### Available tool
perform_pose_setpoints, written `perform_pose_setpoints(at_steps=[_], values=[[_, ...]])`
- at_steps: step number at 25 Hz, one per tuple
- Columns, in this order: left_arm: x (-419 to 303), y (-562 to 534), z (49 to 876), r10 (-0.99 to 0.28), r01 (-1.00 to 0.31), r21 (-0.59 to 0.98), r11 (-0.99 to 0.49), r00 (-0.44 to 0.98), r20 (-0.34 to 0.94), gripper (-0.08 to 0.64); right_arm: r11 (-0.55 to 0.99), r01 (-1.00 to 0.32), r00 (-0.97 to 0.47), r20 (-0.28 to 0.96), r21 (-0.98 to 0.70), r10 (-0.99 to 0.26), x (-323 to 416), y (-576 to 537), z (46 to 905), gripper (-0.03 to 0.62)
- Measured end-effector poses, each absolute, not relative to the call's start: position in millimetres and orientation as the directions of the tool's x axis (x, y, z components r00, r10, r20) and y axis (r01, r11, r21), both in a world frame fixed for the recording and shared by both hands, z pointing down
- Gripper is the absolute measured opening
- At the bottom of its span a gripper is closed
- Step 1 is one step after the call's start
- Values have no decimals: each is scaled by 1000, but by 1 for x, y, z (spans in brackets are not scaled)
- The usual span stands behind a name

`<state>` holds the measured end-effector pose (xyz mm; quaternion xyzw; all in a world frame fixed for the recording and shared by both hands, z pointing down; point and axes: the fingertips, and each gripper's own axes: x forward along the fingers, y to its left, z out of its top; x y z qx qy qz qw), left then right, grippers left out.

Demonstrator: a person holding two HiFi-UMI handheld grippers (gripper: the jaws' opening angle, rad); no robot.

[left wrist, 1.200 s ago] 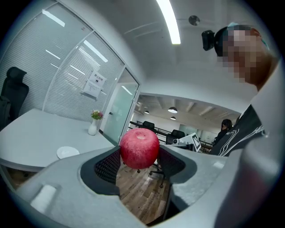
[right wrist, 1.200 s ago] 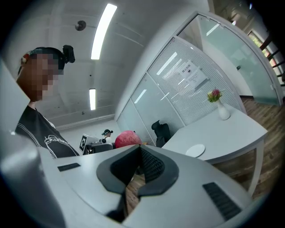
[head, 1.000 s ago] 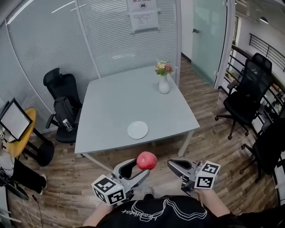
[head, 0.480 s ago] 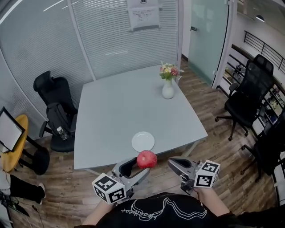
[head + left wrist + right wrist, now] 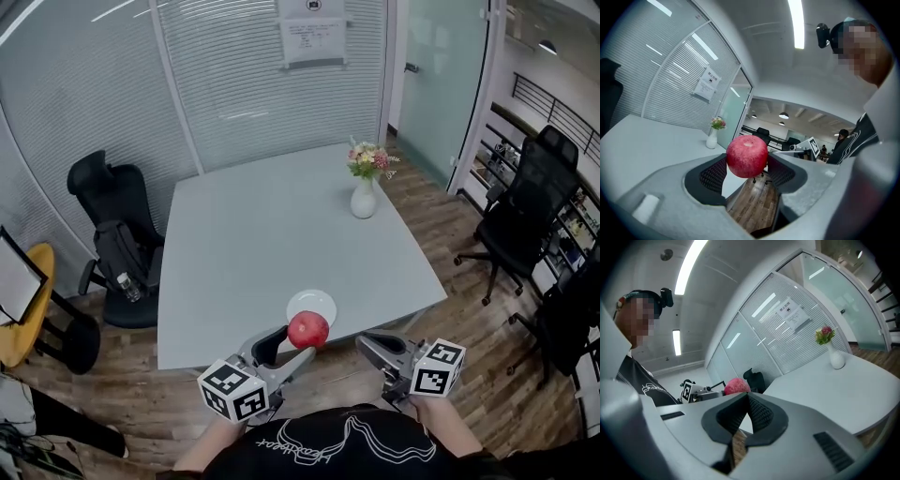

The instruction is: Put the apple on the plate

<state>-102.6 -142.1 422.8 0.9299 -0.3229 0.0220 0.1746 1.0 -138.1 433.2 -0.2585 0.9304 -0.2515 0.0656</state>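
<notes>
While the left gripper (image 5: 296, 341) is clamped on the red apple (image 5: 308, 329), with a dark ribbed pad pressed to each side of the fruit, the right gripper (image 5: 362, 342) is empty, its two jaws brought together so that the pads meet. Both are held in the air at the near edge of the pale grey table (image 5: 253, 234), the right one just beside the left. From the head view the apple overlaps the near rim of the white plate (image 5: 315, 299), which lies close to that edge of the table; the fruit is off the plate, up in the jaws, with its stem end turned upward. In the left gripper view, wooden floor shows under the jaws. A white vase of flowers (image 5: 364, 197) stands at the far right of the table, well apart from the plate, and a black office chair (image 5: 117, 239) stands at the table's left side.
</notes>
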Motion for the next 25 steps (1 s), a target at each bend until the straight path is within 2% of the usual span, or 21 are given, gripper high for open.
perform_pose_setpoints(at_steps=[15, 25], values=[[-98, -202, 457, -618, -643, 346, -683, 761, 196, 279, 691, -454, -851, 45, -562, -522, 16, -189, 459, 9], [-95, -249, 485, -632, -690, 301, -658, 723, 277, 279, 665, -459, -847, 64, -588, -528, 31, -237, 468, 9]])
